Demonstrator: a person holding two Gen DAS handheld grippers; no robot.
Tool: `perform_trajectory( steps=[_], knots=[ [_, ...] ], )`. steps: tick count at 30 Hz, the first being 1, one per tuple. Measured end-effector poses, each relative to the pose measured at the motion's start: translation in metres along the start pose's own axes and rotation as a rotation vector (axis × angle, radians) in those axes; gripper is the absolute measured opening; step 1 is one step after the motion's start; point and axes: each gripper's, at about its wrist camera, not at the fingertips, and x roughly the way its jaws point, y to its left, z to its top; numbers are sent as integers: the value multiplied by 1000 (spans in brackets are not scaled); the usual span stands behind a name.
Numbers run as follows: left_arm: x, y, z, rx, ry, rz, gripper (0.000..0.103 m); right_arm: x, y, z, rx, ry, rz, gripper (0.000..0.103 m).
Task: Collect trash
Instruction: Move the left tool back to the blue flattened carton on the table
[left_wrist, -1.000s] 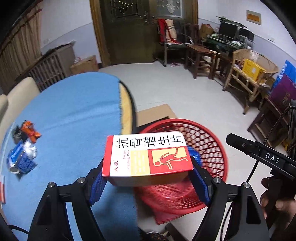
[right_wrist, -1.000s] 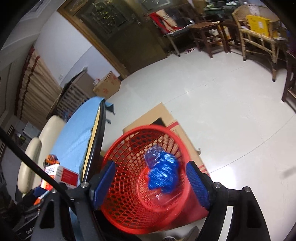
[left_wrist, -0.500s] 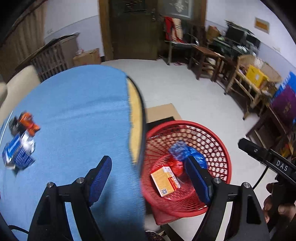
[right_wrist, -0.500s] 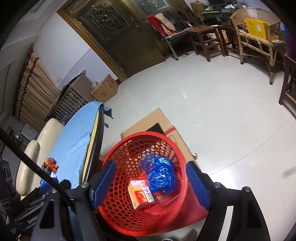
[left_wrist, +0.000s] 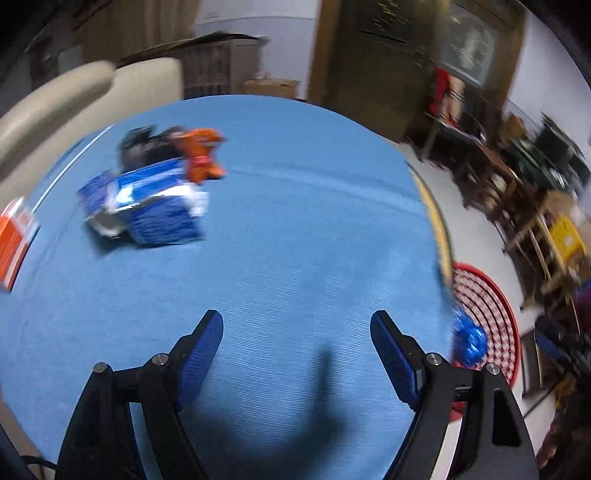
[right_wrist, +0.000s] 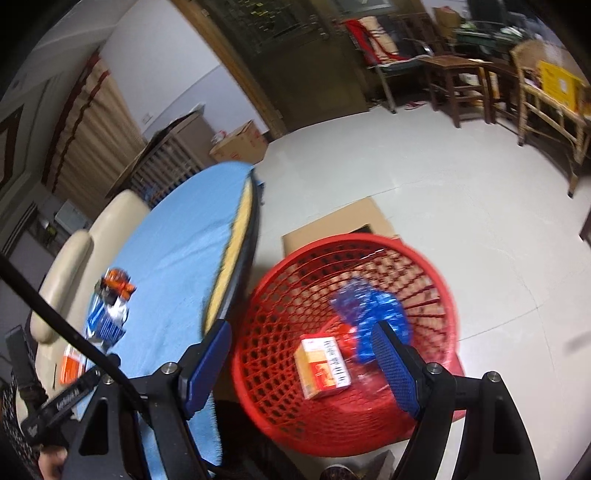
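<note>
Red mesh basket (right_wrist: 347, 343) now holds the white-and-red box (right_wrist: 322, 366) that the left gripper (left_wrist: 296, 354) carried a second ago. We see both grippers spread and empty, the left swung back over the blue table (left_wrist: 295, 240) toward remaining wrappers (left_wrist: 147, 199); the right gripper (right_wrist: 301, 362) hovers above the basket.

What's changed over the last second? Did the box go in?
Yes. The left gripper let go of the red and white box, which now lies in the red basket, then swung back over the blue table. The blue bag stayed in the basket; the wrappers stayed on the table.
</note>
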Motion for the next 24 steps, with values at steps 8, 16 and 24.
perform_trajectory(
  steps=[8, 16, 24],
  knots=[
    [0, 83, 15, -153, -50, 76, 82, 16, 57, -15, -116, 46, 22, 81],
    [0, 150, 37, -300, -71, 78, 82, 39, 96, -28, -194, 111, 32, 81],
    [30, 190, 106, -473, -25, 123, 82, 51, 115, -31, -222, 130, 29, 81]
  ],
)
